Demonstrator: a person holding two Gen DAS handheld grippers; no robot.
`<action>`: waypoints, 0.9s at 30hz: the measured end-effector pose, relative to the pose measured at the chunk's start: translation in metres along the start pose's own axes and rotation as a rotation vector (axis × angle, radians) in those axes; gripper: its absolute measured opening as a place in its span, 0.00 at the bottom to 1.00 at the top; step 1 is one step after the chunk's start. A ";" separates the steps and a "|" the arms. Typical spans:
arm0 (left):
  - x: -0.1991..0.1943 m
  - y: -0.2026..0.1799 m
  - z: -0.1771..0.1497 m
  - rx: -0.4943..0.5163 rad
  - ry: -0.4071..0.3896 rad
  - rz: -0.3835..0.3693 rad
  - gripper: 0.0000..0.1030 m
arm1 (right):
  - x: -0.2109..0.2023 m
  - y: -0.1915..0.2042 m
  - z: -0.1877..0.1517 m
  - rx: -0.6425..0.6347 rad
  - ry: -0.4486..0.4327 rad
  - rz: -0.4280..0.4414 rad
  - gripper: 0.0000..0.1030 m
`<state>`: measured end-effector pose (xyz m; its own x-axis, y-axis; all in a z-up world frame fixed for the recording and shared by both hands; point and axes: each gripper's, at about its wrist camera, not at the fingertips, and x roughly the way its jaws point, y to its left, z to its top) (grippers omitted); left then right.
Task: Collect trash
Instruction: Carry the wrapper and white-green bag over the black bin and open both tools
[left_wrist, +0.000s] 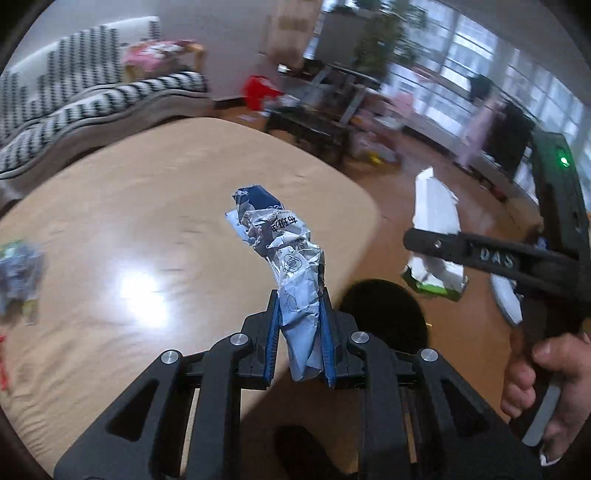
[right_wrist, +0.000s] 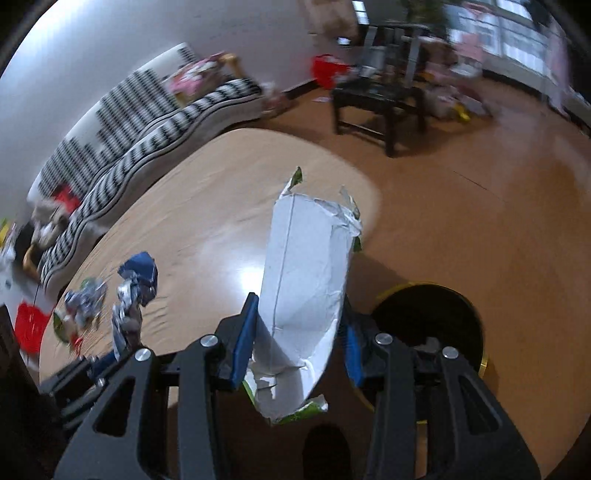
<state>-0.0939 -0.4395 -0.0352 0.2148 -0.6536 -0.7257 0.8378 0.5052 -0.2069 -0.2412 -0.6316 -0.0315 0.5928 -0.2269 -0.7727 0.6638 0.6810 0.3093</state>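
Crumpled blue-silver wrapper (left_wrist: 284, 251) is clamped in left claw (left_wrist: 300, 332); torn white packet (right_wrist: 306, 280) is clamped in right claw (right_wrist: 295, 343). Both hang over the desk (left_wrist: 147, 221) edge, near the black bin (right_wrist: 428, 325) on the floor. Step: carrying trash to bin. Next: get each above bin mouth, then let go. More scraps (right_wrist: 83, 306) on desk, far from bin.

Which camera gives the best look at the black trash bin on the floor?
The right wrist view: the trash bin shows its round dark opening and yellow rim beside the table, only partly cut by the gripper frame. The left wrist view shows just a dark rounded part of the bin behind the frame, with no rim detail.
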 end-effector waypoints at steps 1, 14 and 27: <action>0.007 -0.007 0.001 0.008 0.008 -0.021 0.19 | -0.001 -0.013 -0.001 0.019 0.004 -0.014 0.40; 0.090 -0.087 -0.011 0.085 0.149 -0.172 0.19 | -0.001 -0.115 -0.020 0.165 0.075 -0.093 0.41; 0.124 -0.107 -0.016 0.108 0.215 -0.230 0.28 | 0.002 -0.126 -0.019 0.181 0.084 -0.119 0.54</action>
<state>-0.1652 -0.5652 -0.1135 -0.0868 -0.6038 -0.7924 0.9030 0.2882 -0.3186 -0.3325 -0.7046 -0.0821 0.4704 -0.2340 -0.8508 0.8023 0.5148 0.3020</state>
